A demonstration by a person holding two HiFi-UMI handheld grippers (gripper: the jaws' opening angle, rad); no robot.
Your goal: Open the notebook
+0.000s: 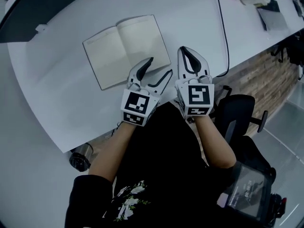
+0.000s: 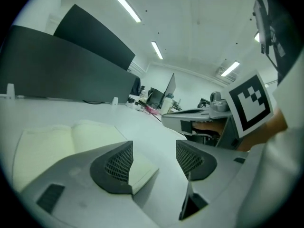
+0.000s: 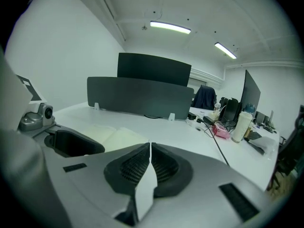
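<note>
Notebook (image 1: 126, 49) lies open and flat on the white table (image 1: 57, 108), both pages blank and pale, spine running up and away from us. We take it as our reference.

Left gripper (image 1: 160, 66): hovers over the notebook's near right corner. In the left gripper view its jaws (image 2: 154, 158) stand well apart, with bare table showing through the gap. The notebook (image 2: 71, 141) sits behind the left-hand jaw and its corner edge just reaches the gap. Nothing is pinched; we see no contact with the page.

Right gripper (image 1: 187, 53): just beside the notebook's right edge, clear of the paper. In its own view the two ribbed pads (image 3: 149, 148) meet along one thin seam, so it is closed on nothing. The notebook (image 3: 118, 137) shows beyond and left of the pads.

The two grippers sit close side by side, each marker cube facing up at us.

Right of the notebook, past the right gripper, a dark cable (image 1: 223, 27) runs across the table and drops over its edge. Beyond the notebook's far side stands a dark divider panel (image 3: 142, 94). Off the table, to the notebook's near right, a black chair (image 1: 237, 110).
</note>
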